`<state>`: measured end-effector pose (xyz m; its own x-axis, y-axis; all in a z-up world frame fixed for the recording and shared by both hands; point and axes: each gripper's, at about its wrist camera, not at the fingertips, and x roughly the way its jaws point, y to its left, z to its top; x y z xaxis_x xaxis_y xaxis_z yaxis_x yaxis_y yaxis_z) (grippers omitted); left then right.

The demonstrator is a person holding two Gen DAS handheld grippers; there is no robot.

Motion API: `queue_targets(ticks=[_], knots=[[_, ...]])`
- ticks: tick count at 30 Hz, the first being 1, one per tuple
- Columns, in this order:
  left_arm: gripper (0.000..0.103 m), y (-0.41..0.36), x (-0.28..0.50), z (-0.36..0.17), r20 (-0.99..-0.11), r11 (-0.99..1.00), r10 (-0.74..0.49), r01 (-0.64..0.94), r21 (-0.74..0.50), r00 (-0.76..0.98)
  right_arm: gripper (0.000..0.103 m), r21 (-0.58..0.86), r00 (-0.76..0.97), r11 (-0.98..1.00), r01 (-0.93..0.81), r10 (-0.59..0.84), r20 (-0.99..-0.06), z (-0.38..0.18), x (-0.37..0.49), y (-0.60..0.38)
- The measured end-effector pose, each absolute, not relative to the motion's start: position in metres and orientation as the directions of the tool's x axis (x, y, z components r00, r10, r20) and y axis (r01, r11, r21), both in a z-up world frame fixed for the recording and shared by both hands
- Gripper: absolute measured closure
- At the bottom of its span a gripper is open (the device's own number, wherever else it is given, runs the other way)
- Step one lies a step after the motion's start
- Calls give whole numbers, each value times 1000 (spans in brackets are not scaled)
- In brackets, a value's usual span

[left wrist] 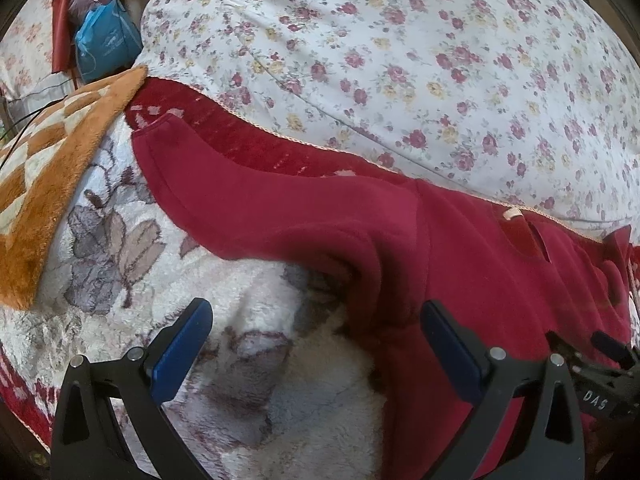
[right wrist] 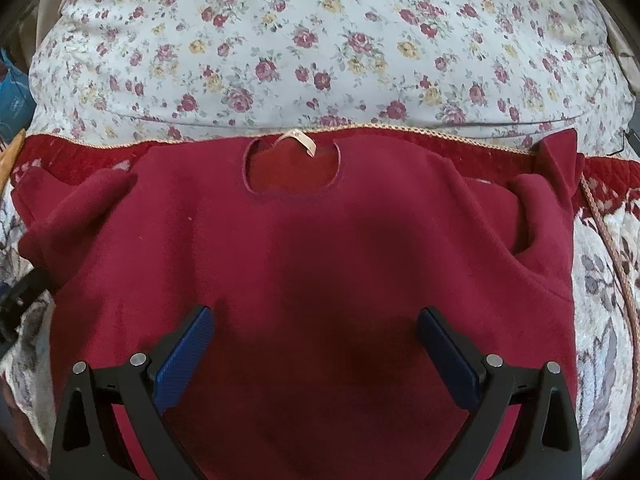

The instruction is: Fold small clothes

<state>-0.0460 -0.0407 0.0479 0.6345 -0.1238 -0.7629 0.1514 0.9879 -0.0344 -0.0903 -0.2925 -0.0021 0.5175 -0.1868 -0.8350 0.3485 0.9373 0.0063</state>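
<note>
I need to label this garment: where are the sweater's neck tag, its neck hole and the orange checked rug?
neck tag (right wrist: 301, 143), right wrist view, middle of the pale loop.
neck hole (right wrist: 292, 174), right wrist view, inner fabric inside the opening.
orange checked rug (left wrist: 52, 168), left wrist view, its plush middle.

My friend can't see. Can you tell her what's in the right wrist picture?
A dark red fleece top lies spread flat on a bed, neck hole and cream label at the far edge. The right tool hovers over its middle, open and empty. A flowered quilt lies beyond.
</note>
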Motion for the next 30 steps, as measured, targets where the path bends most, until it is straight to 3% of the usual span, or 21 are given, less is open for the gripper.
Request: queue_targets(ticks=[6,12,18,20,22,26,27,28,29,30], knots=[[0,-5,-22,56,-795,996,-92,50,-78,599,0,10,519,944,328,-172,-837,-1,-89,-291],[0,41,31,67,-778,990,103,-142,18,619,0,29,526,948,317,-151,-837,-1,-89,-292],[0,62,94,64,-764,974,197,-211,82,614,0,53,530,950,308,-125,-838,-2,-88,-295],[4,66,113,60,-756,970,217,-224,95,617,0,53,533,951,306,-125,-837,-2,-88,-294],[27,66,132,52,-768,968,229,-220,117,598,0,49,533,952,302,-126,-836,-3,-87,-294],[51,64,153,43,-745,955,295,-216,205,599,0,48,535,954,295,-123,-836,-3,-86,-293],[66,63,156,44,-738,950,312,-213,228,599,0,49,537,955,293,-122,-835,-3,-86,-293],[89,64,157,47,-740,950,312,-208,233,596,0,49,539,955,292,-122,-833,-4,-86,-293],[96,65,158,49,-756,963,269,-188,195,596,0,48,541,955,291,-123,-832,-4,-85,-293],[95,68,157,54,-787,981,183,-157,110,589,0,47,541,955,291,-124,-832,-4,-85,-292]])
